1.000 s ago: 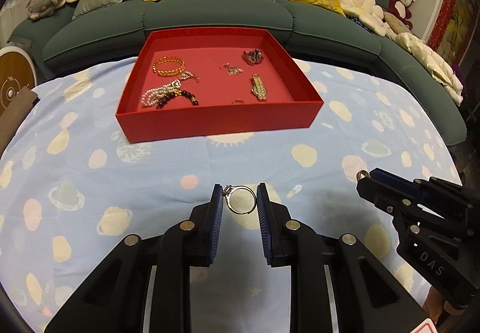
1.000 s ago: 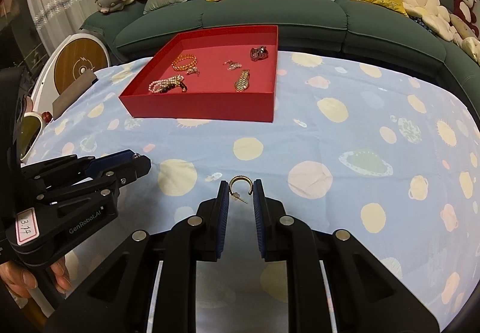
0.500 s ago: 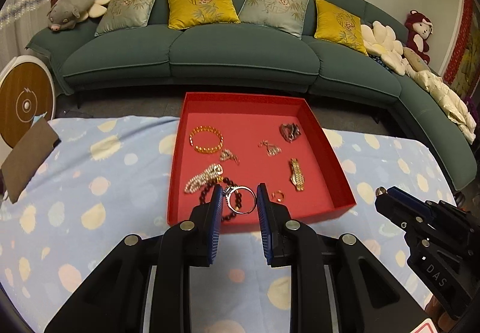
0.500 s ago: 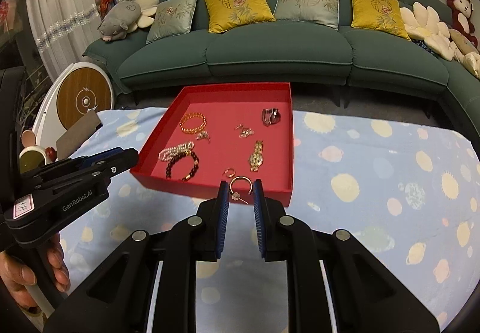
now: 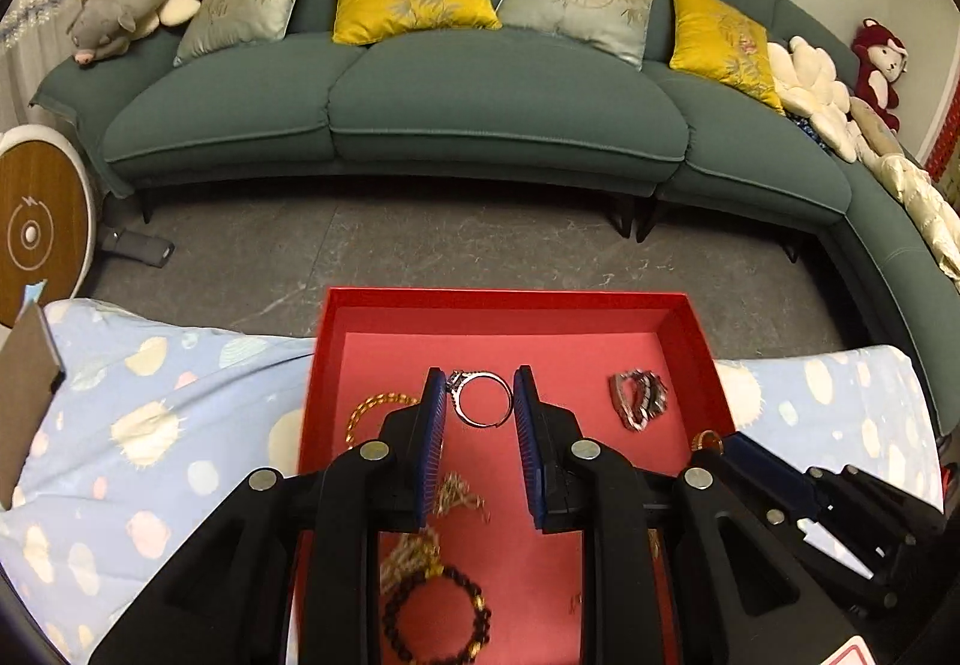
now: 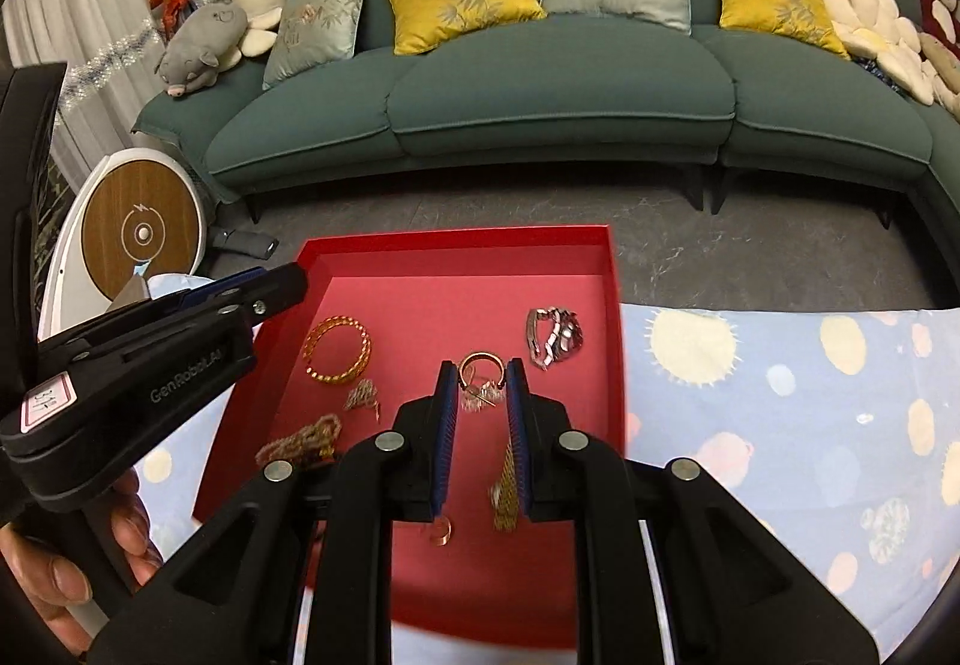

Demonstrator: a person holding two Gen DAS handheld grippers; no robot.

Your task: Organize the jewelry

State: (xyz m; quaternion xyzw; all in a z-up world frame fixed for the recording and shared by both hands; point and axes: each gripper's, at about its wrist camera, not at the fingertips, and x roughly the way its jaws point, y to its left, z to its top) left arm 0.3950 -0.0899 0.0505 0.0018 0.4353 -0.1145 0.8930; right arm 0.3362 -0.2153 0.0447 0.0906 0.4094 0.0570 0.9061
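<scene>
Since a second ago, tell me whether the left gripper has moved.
Yes. The left gripper, shut on the silver ring, went forward from the bare tablecloth to above the red tray.

We see a silver ring (image 5: 483,406) with a small stone setting, upright at centre frame above the red tray (image 5: 504,300). In the right wrist view, a gold hoop earring (image 6: 480,368) stands at centre. On the tray floor lie a gold bracelet (image 6: 337,348), a silver watch (image 6: 553,335) and dark beads (image 5: 433,618).

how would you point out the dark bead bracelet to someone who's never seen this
Find the red tray on the blue spotted tablecloth. At its near end, under the left tool, lies the dark bead bracelet: the only loop of round dark beads with a few gold ones.
</scene>
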